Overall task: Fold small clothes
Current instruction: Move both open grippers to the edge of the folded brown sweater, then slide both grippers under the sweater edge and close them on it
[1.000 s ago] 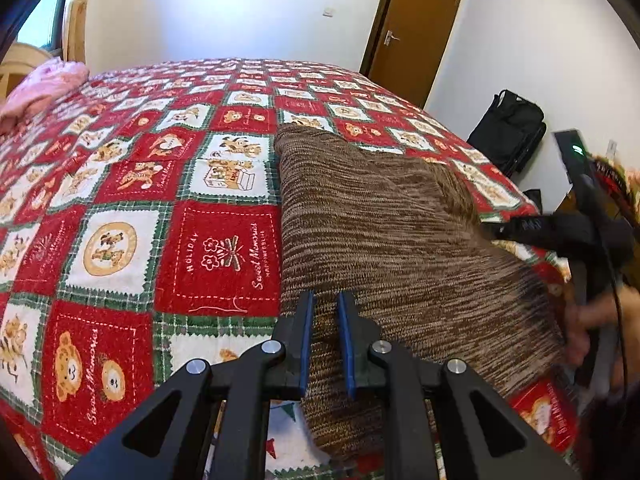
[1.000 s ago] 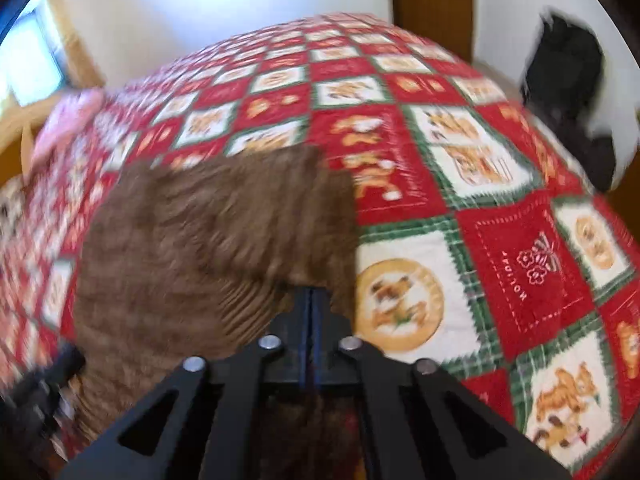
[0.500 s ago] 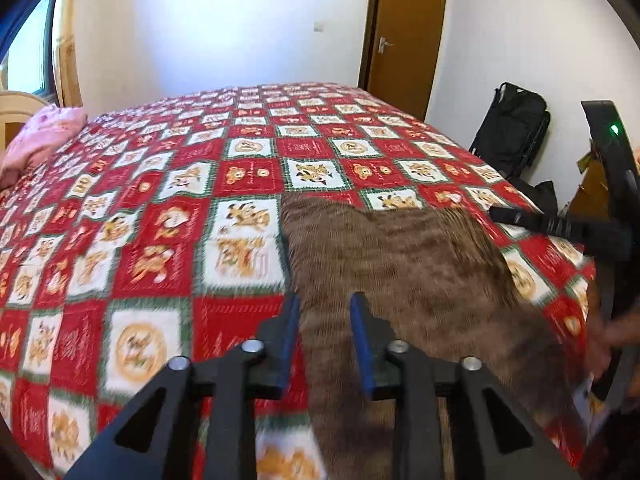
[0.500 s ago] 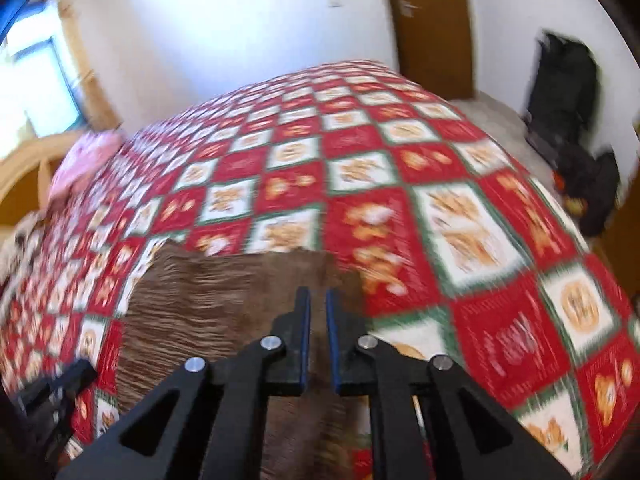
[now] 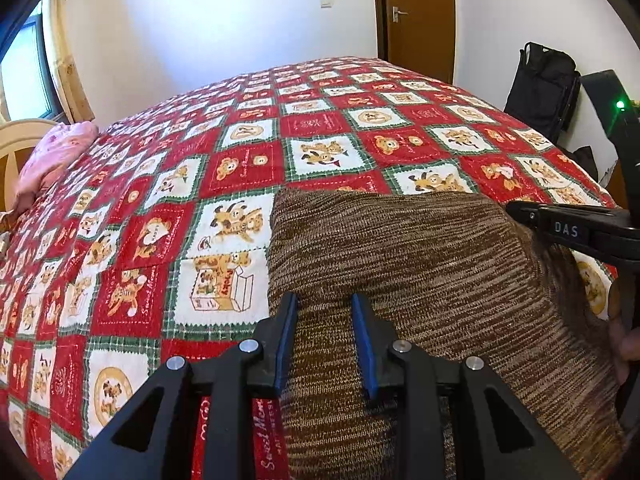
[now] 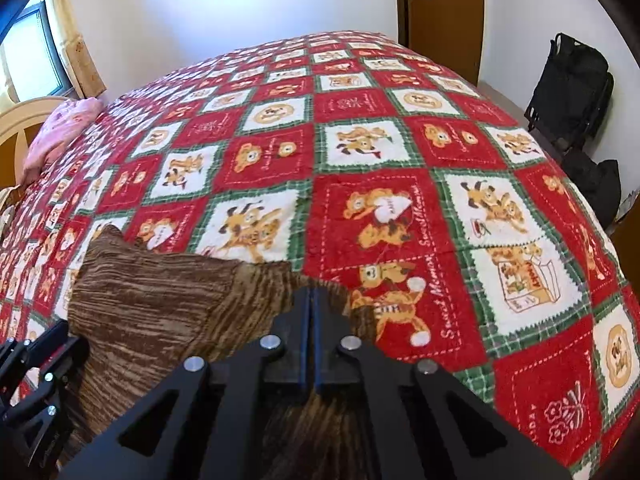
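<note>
A brown knitted garment (image 5: 420,280) lies on the red, white and green patchwork bedspread (image 5: 240,160). My left gripper (image 5: 324,304) is open, its blue-padded fingers standing astride a raised ridge of the knit near its left edge. My right gripper (image 6: 311,296) is shut on the garment's right edge (image 6: 332,292) and shows from the side in the left wrist view (image 5: 560,228). In the right wrist view the garment (image 6: 160,304) spreads to the left, and the left gripper (image 6: 36,364) shows at the lower left.
A pink cloth (image 5: 56,152) lies at the bed's far left by a wooden bed frame (image 5: 20,136). A black bag (image 6: 572,84) stands against the right wall. A brown door (image 5: 416,16) is behind the bed.
The left gripper has opened wider and come lower over the garment's left part. The right gripper has gone from slightly open to shut on the garment's right edge.
</note>
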### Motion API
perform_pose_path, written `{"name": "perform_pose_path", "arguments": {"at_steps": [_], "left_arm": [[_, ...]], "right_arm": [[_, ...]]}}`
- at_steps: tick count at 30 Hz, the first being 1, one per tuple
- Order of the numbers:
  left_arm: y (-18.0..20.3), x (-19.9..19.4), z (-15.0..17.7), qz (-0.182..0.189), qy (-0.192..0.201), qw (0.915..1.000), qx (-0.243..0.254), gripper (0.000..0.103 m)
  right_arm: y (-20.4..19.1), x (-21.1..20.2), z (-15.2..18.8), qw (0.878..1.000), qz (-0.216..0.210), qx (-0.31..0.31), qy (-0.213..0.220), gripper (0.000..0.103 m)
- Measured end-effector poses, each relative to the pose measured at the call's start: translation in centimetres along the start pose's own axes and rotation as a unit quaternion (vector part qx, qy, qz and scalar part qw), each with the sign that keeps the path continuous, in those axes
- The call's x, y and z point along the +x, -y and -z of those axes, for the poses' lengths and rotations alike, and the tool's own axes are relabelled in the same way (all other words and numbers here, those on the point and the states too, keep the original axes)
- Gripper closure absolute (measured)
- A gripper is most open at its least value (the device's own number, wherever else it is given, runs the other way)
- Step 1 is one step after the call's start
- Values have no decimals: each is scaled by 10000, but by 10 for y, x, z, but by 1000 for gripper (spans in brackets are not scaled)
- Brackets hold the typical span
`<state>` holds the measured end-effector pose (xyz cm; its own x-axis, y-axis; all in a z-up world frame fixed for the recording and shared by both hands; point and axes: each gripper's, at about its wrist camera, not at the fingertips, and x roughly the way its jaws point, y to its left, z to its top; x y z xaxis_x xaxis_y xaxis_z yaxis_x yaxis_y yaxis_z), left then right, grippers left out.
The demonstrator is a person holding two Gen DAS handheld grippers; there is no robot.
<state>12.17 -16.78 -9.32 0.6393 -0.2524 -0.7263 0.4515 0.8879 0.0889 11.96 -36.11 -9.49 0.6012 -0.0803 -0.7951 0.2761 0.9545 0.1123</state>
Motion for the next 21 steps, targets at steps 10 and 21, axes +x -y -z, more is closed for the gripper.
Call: {"name": "perform_pose_path", "arguments": {"at_steps": [10,21], "left_arm": [[-1,-17,-1,52,-243,9996,-102,73],[1,-62,24,-110,-194,9996,-177,46]], "right_arm": [[3,-34,-1,9986,209,131,471,91],[-27,-120,67,9975,-152,274,635,40]]}}
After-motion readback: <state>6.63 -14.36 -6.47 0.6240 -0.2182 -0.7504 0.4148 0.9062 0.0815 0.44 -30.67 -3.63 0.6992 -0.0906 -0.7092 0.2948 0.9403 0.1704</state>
